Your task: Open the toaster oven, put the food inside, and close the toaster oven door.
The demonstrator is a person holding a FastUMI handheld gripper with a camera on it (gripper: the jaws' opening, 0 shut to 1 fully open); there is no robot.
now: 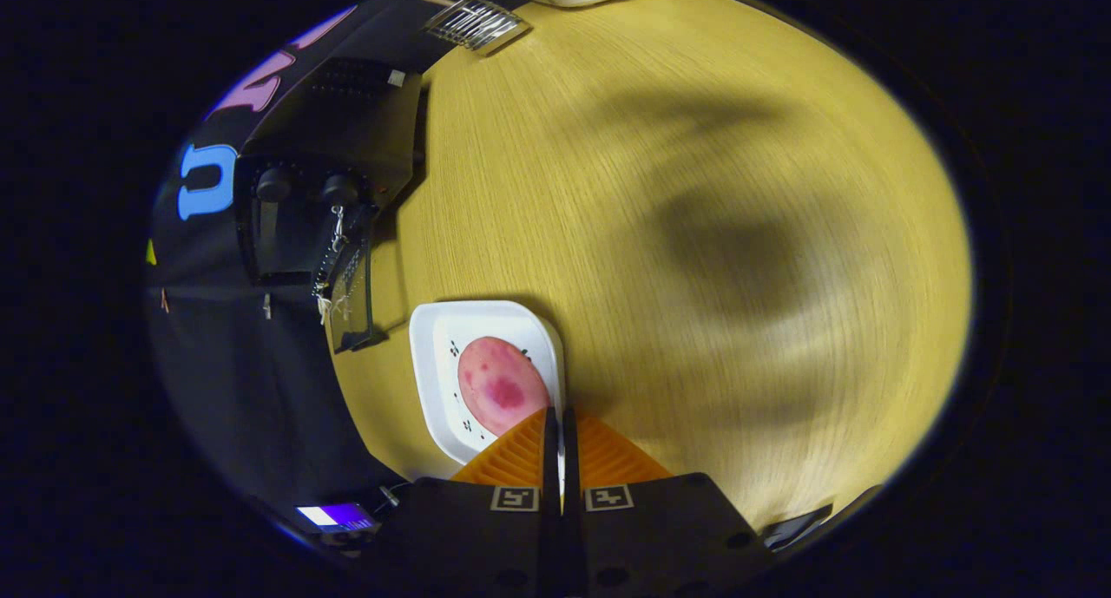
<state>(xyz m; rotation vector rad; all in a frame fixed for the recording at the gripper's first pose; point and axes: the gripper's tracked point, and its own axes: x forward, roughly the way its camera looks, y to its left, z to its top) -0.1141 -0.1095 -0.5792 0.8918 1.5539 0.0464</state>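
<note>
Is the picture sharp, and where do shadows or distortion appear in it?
Gripper view: fisheye bending curves the table edge and tilts the toaster oven; broad soft shadows darken the wood beyond the shut claw; the wood grain looks smeared, as if by motion; the plate and pink food just ahead of the claw stay fairly clear.

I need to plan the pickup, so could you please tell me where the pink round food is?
The pink round food lies on the white square plate on the wooden table, just ahead of the shut gripper, with the black toaster oven beyond.
</note>
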